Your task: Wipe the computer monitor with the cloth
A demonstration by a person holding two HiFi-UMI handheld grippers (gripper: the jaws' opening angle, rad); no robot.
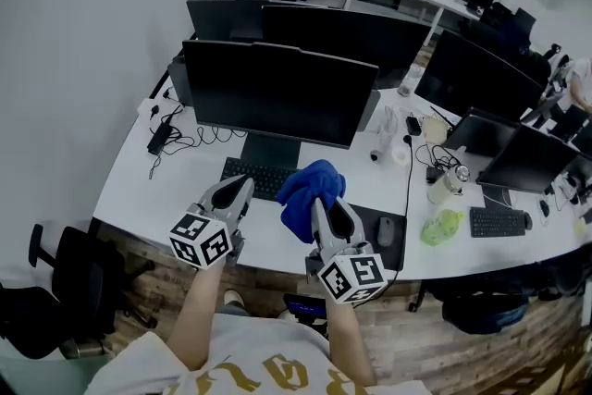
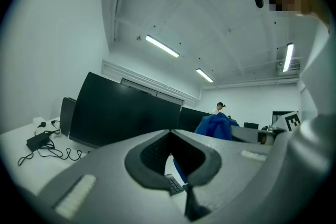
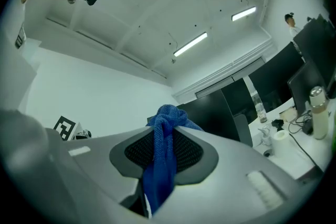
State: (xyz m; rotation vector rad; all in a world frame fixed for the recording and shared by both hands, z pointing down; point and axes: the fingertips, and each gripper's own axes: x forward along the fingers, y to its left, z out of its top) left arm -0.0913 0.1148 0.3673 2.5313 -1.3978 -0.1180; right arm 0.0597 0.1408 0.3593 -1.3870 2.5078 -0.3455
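Fingers (image 3: 89, 165) of my right gripper (image 3: 164, 136) are clamped tight on one blue cloth (image 3: 167, 118), pinched through a bunched fold. A rounded wad bulges past the tips and a loose tail hangs below them. The cloth is held in the air above the white desk (image 1: 139, 190). It sits in front of the lower right part of the nearest monitor (image 1: 277, 92), close to the screen but not touching it.

My left gripper (image 1: 242, 183) hovers just beside it over a keyboard (image 1: 252, 176). Its jaws are closed together with nothing between them.

I judge the cloth to be light, soft and limp, so it should fold and drag easily. The present hold on the bunched fold looks right, leaving the wad as the wiping face. The screen is probably delicate and may rock on its stand, so the grey jaws should stay clear of it.

Counted: one cloth and two grippers. One monitor faces me, two stand just behind it and at least three more are to the right. There are two keyboards.
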